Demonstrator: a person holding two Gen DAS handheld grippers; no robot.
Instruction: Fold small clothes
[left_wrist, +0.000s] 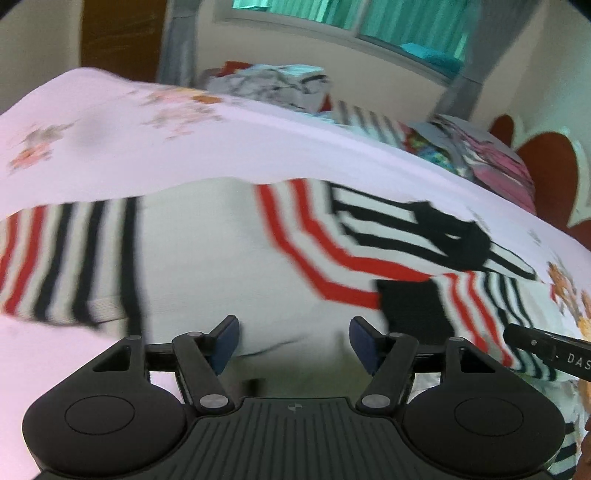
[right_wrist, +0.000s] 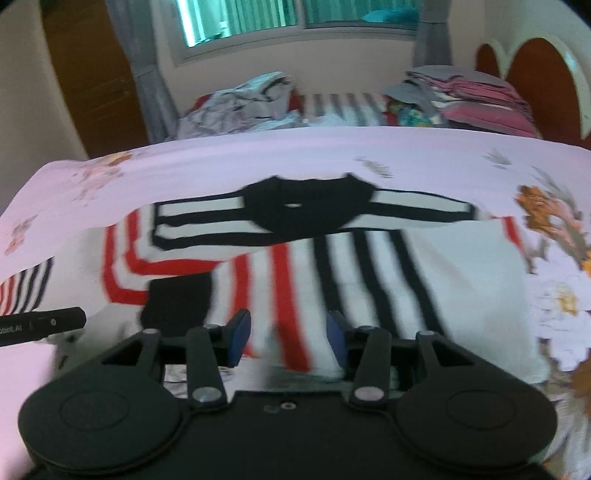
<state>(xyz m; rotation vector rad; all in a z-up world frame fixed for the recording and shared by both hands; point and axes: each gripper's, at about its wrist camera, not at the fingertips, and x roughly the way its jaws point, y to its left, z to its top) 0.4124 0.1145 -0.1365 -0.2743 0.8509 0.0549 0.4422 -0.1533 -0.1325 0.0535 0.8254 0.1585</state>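
One striped garment (left_wrist: 207, 258) lies spread on the bed (left_wrist: 110, 140), which wears a pale pink sheet with faded flower prints. The garment is white with red and black stripes and has a black collar (right_wrist: 306, 210) at its far edge. In the left wrist view a sleeve (left_wrist: 55, 258) stretches out to the left, the plain white body sits in the middle, and the collar end trails off to the right.

The left hand-held gripper (left_wrist: 293, 339) hovers over the near white part of the garment with its jaws spread and nothing between the blue pads; the cloth shows through the gap. To its right, the right hand-held gripper (right_wrist: 288, 336) hangs over the striped middle of the garment, its jaws also apart, more narrowly, and pinching nothing that can be seen. The tip of each tool shows at the edge of the other's view, so the two stand near each other.

The step in hand looks like a pause between folds: the garment is partly laid out and neither tool holds it. The next move probably calls for both jaws to drop onto an edge or the sleeve, close on the cloth, and carry it across the body.

By count: one garment being worked, two hand-held grippers, one loose heap of clothes (right_wrist: 240, 103) at the far left, and one neater stack (right_wrist: 472, 96) at the far right.
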